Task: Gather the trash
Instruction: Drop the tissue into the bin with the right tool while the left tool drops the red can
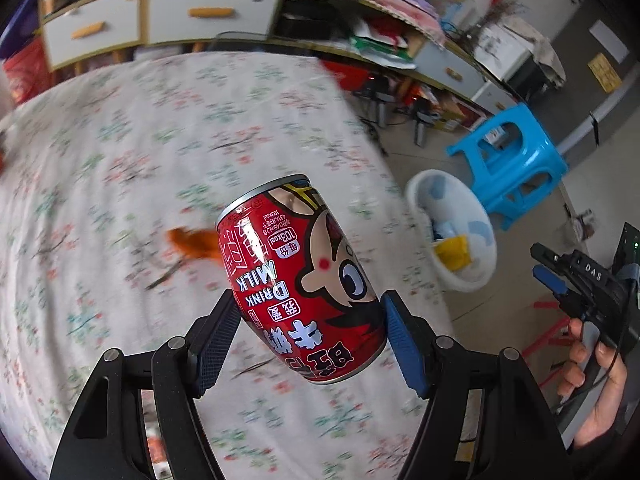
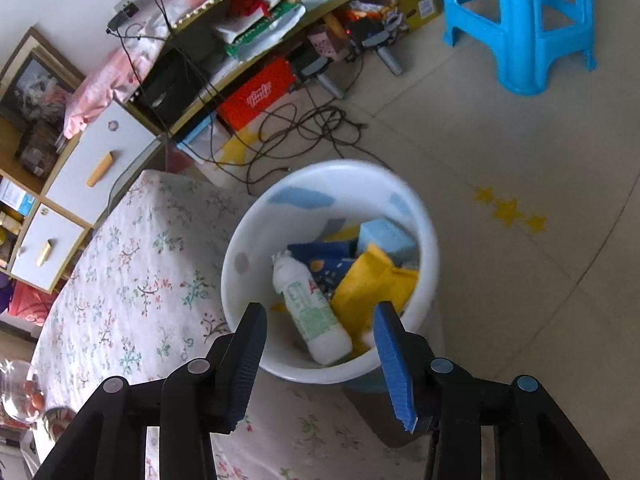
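My left gripper (image 1: 310,312) is shut on a red milk-drink can (image 1: 300,280) with a cartoon face, held tilted above the floral tablecloth (image 1: 120,160). An orange scrap (image 1: 192,242) lies on the cloth behind the can. The white trash bin (image 1: 452,232) stands on the floor to the right of the table. My right gripper (image 2: 318,324) is open and empty, right above the bin's rim (image 2: 240,240). Inside the bin lie a white bottle (image 2: 308,304), a yellow packet (image 2: 372,284), a dark blue wrapper and a light blue box. The right gripper also shows in the left wrist view (image 1: 560,272).
A blue plastic stool (image 2: 520,28) stands on the floor beyond the bin. Cables (image 2: 304,128) trail across the floor by a low shelf with drawers (image 2: 100,160). A glass bowl (image 2: 16,392) sits on the table at the far left of the right wrist view.
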Demonstrator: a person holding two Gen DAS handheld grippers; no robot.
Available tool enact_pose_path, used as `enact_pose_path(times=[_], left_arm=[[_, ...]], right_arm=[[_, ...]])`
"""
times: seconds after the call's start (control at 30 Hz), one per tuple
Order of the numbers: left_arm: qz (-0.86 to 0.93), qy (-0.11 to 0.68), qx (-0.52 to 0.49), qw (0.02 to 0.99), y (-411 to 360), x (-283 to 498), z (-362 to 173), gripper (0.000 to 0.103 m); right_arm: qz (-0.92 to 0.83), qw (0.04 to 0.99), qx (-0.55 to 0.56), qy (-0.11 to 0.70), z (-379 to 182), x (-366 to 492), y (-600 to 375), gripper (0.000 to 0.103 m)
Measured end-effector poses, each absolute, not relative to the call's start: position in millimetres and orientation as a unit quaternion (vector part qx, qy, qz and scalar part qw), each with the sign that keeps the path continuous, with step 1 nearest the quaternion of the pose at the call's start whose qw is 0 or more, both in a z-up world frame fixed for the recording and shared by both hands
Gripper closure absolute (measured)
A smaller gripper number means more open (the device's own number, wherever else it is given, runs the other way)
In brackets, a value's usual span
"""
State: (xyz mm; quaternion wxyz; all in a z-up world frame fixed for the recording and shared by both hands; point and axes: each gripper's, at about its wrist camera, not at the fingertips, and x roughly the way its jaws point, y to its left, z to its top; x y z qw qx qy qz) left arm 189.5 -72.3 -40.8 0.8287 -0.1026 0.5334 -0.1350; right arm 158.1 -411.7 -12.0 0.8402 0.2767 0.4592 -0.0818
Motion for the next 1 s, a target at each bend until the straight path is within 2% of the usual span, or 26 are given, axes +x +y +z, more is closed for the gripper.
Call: enact_pose_path(times=[0.4, 0.73, 0.77, 0.83, 1.0], left_arm=[[-0.182, 0.55, -0.093, 0.81, -180.1, 224.3, -58.0, 0.029], [-0.212, 0.552, -0.103, 0.8, -244.8, 256.1, -55.7, 0.028], [-0.216, 0.55, -0.107, 0.8, -247.3, 257.1, -53.2, 0.026], [-0.209, 0.537, -0.103, 0.811, -248.7, 256.2, -45.5, 0.011], [-0.192, 0.514, -0.064, 0.834, -244.0, 244.7, -26.3, 0.009]], right_arm=[[-0.127, 0.833, 0.243, 0.481, -0.2, 128.4, -447.4, 0.046], [-0.134, 0.829, 0.252, 0.48, 3.7, 116.2, -467.4, 0.044], [-0.133, 0.829, 0.254, 0.48, 3.9, 115.9, -468.0, 0.044], [-0.131, 0.829, 0.256, 0.48, 4.9, 115.2, -467.8, 0.044], [-0.124, 0.833, 0.256, 0.475, 9.7, 116.2, -462.7, 0.041]])
